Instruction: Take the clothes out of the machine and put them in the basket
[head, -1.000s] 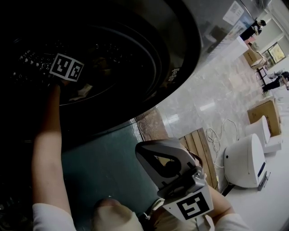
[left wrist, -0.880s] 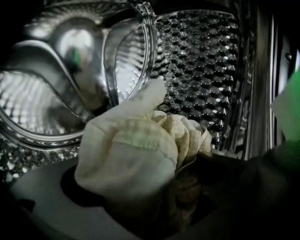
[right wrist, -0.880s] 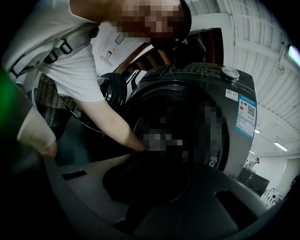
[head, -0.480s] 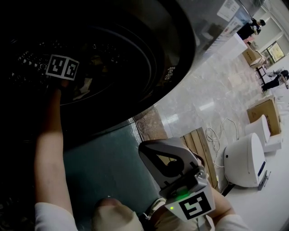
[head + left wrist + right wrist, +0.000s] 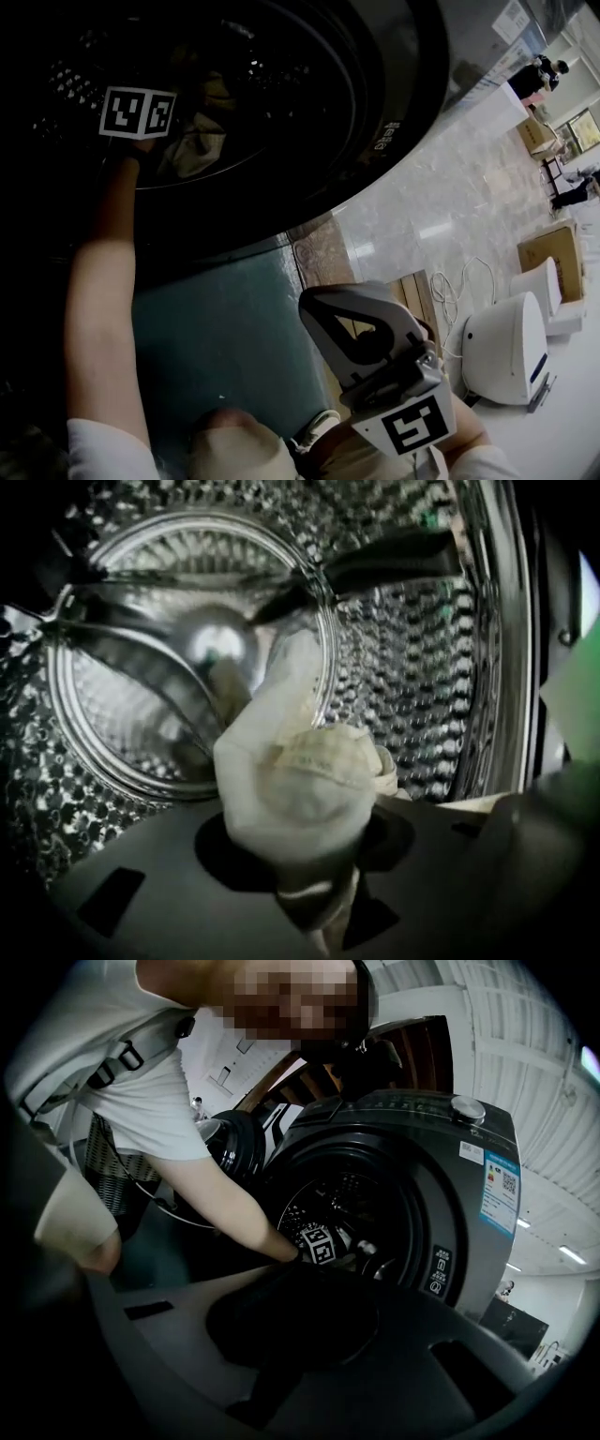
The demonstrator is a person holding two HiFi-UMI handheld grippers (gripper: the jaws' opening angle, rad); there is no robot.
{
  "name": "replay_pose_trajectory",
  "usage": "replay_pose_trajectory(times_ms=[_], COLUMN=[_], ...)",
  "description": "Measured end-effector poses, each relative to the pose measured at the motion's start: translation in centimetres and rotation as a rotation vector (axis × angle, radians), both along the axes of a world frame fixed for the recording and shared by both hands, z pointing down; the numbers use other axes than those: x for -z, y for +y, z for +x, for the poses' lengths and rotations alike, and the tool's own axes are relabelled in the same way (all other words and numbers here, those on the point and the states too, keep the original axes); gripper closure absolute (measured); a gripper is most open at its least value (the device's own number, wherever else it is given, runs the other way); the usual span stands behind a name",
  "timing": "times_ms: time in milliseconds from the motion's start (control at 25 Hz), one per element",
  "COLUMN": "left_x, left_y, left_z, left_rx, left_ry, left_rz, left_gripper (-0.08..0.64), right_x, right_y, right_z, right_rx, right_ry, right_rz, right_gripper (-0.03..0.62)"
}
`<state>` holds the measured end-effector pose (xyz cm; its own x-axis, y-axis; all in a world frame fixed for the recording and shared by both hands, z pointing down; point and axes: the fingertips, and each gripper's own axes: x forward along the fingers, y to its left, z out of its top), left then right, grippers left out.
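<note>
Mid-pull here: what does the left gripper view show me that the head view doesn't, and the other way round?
Left gripper view only: the left gripper has jaws that have just been closing and now pinch a bunched cream cloth; behind it are the drum with its dimpled wall and its round back plate. Head view only: the person's arm reaching into the machine, the right gripper outside it, and the floor with a wooden pallet and a white appliance. Both: the drum interior and the cream cloth.
</note>
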<state>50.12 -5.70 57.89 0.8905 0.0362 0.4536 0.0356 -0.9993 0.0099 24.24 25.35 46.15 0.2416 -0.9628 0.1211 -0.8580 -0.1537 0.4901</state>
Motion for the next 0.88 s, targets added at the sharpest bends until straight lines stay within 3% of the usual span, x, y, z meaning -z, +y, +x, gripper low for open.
replay_pose_trajectory(times_ms=[440, 880], left_x=[5.9, 12.1], left_y=[1.6, 7.8], left_z=[-2.1, -5.3], left_rx=[0.029, -0.051], left_ry=[0.216, 0.345], left_rz=[-0.226, -0.271], left_gripper=[0.373, 0.373], right_x=[-0.4, 1.3], right_y=[-1.8, -3.1], right_z=[-1.9, -3.5], right_rx=[0.079, 0.127], right_ry=[-0.012, -0.034], right_rz=[0.012, 0.07], right_gripper=[0.579, 0.58])
